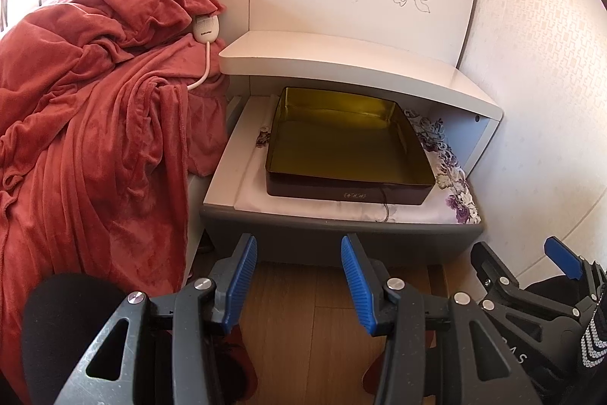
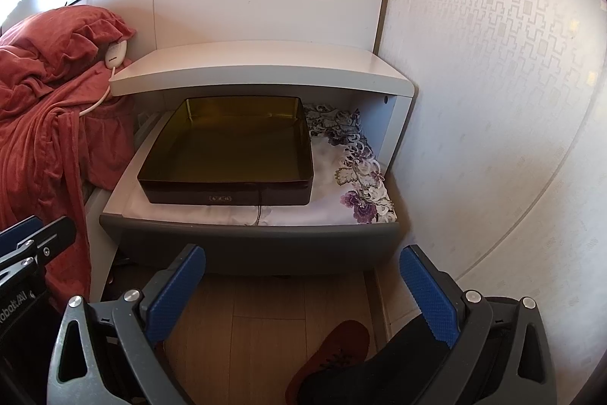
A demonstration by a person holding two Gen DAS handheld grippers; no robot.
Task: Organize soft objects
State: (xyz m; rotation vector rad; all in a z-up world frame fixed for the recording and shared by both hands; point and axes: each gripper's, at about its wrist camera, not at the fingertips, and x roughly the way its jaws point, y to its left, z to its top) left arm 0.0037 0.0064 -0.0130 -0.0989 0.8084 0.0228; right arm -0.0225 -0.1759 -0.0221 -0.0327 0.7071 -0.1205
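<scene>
Below the open drawer [image 1: 334, 234], both the left gripper [image 1: 299, 285] and the right gripper [image 2: 303, 295] were held released and empty; a black sock [image 2: 379, 371] was seen beside the right finger.

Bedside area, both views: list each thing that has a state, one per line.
Drawer: pulled open, lined with floral cloth.
Tin box: lidless, empty, sitting in the drawer.
Red blanket: rumpled on the bed.
Left tongs: open, holding nothing.
Right tongs: open, holding nothing.

open bedside drawer [image 2: 246, 241], floral cloth [image 2: 364, 173] lining it, empty tin box [image 2: 227, 154] on cloth
</scene>
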